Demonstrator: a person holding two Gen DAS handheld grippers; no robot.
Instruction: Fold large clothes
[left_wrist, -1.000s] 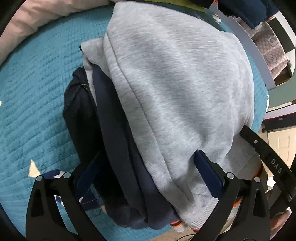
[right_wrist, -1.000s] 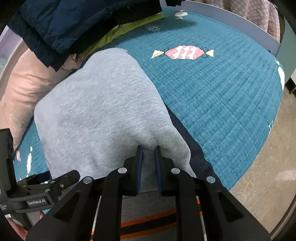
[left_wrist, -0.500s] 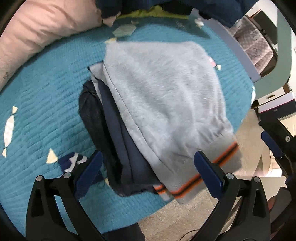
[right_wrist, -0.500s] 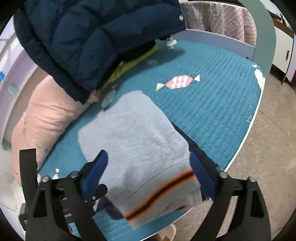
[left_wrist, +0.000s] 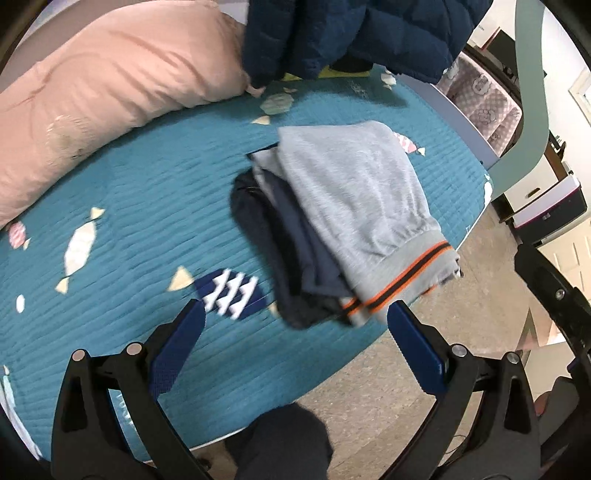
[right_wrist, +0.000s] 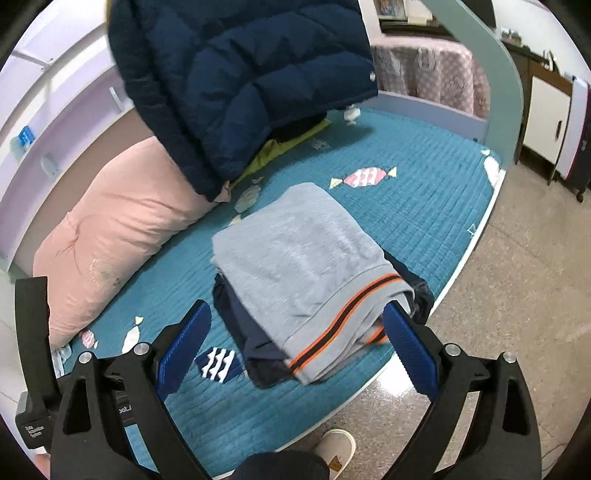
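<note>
Left wrist view is showing the left gripper (left_wrist: 295, 334) hanging with jaws spread wide and empty above the near edge of the teal bed (left_wrist: 122, 192). Right gripper (right_wrist: 297, 338) is likewise gaping, holding nothing. Folded grey sweatshirt (right_wrist: 306, 262) is lying atop the dark folded clothes (left_wrist: 273, 236), close to the bed's near edge. Folding looks finished; next, I judge, is reaching for the navy puffer jacket (right_wrist: 251, 77) at the far side.
</note>
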